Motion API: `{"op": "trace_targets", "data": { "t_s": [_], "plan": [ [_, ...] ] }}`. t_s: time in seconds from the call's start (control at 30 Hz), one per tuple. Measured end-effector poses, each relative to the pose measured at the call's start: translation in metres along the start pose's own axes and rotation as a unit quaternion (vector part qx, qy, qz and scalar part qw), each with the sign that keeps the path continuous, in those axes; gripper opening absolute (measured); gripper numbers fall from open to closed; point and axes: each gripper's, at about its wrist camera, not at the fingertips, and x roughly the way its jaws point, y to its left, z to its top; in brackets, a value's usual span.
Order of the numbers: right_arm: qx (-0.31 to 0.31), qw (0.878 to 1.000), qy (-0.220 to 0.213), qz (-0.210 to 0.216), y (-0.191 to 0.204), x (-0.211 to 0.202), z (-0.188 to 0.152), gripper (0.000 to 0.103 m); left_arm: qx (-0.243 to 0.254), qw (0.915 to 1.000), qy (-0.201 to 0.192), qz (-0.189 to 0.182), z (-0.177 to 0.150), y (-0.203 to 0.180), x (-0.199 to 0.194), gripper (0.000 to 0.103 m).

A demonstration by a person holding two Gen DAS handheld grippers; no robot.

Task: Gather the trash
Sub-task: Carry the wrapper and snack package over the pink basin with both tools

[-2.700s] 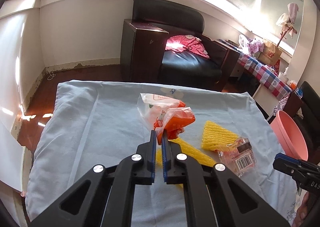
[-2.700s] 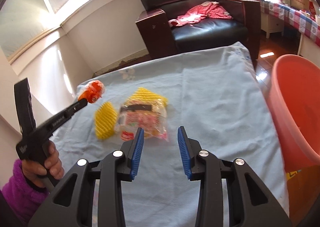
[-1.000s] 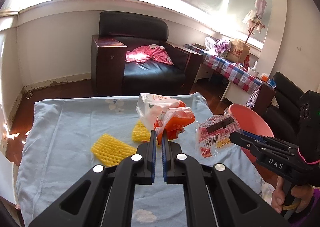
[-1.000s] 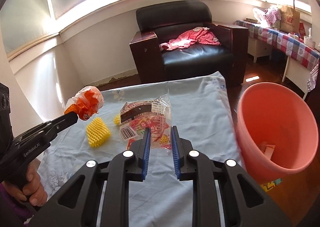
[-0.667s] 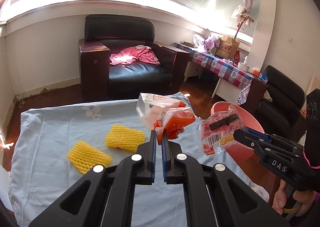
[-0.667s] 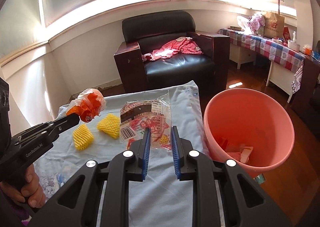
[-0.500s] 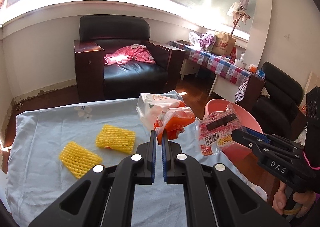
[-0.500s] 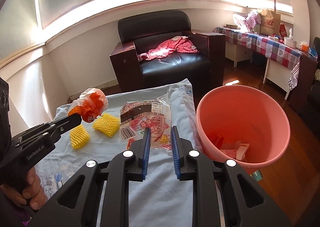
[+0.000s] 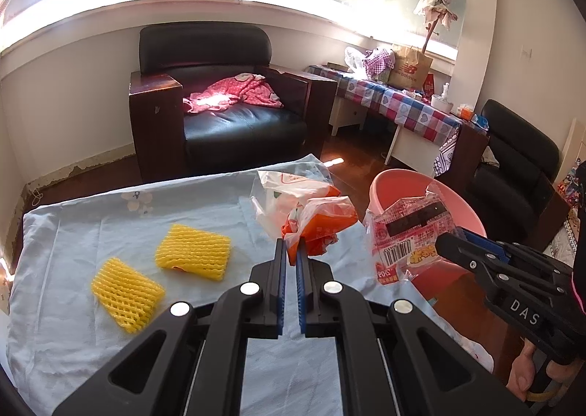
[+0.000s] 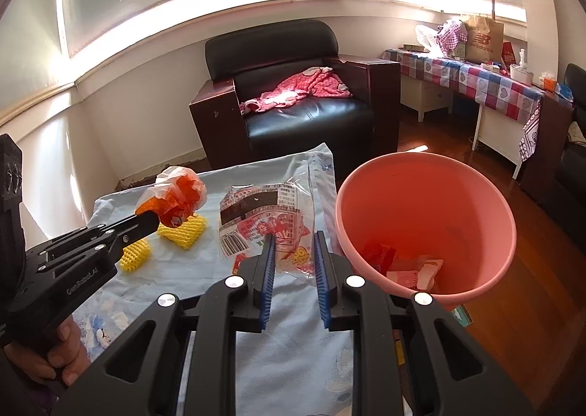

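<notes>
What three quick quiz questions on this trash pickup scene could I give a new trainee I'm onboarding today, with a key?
1. True or false: the left gripper is shut on the orange plastic bag.
2. What does the right gripper hold? A) a yellow foam net B) the printed clear wrapper C) nothing
3. How many yellow foam nets lie on the blue sheet?

Key: 1 true. 2 B. 3 two, both left of the pink bucket, which already holds scraps.

Crumpled orange bag (image 9: 318,221), printed clear wrapper (image 10: 269,221), two yellow foam nets (image 9: 194,251) on cloth
</notes>
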Motion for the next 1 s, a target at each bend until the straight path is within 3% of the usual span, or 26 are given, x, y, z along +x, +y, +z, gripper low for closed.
{"op": "trace_targets", "data": {
  "t_s": [0.4, 1.0],
  "plan": [
    [0.018, 1.000, -0.001, -0.022, -0.023, -0.005, -0.003, 0.021, 0.016, 0.9998, 0.002, -0.015, 0.005, -0.020, 0.012, 0.005],
    [0.066, 0.994, -0.023, -0.087, -0.075, -0.022, 0.001, 0.021, 0.059, 0.9951, 0.001, -0.079, 0.013, -0.076, 0.030, 0.005]
  ]
}}
